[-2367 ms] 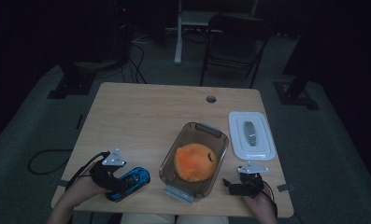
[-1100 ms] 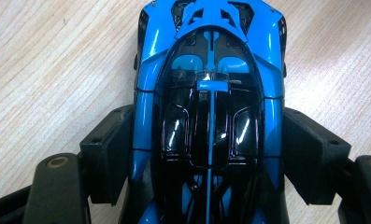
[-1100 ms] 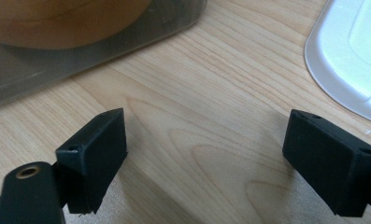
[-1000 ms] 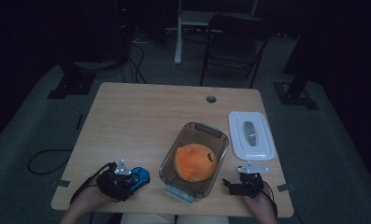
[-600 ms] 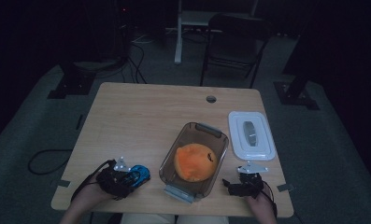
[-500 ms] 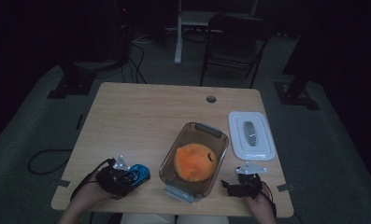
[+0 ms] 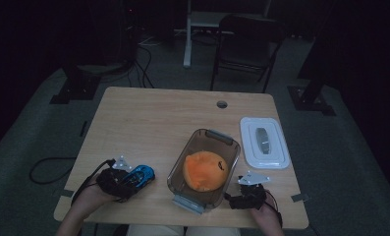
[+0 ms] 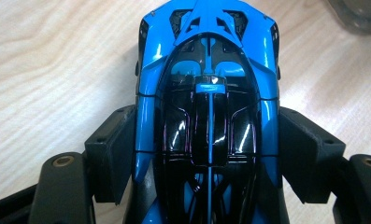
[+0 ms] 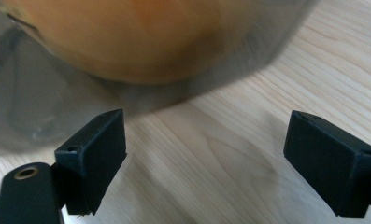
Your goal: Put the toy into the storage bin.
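My left jaws pinch the blue toy car [image 8: 206, 116] left of the clear container [image 7: 205, 169]; my right jaws stand spread. I'd carry it over the rim next.

white lid [image 7: 264, 142], folding chair [image 7: 246, 42], floor cables [image 7: 143, 59]

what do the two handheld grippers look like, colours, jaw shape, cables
Both are black. The left gripper and right gripper each carry a pale grey three-cornered plate on top and trail thin dark cables. Close up, the jaws end in blocky matt black pads on arms with brass-coloured rivets.
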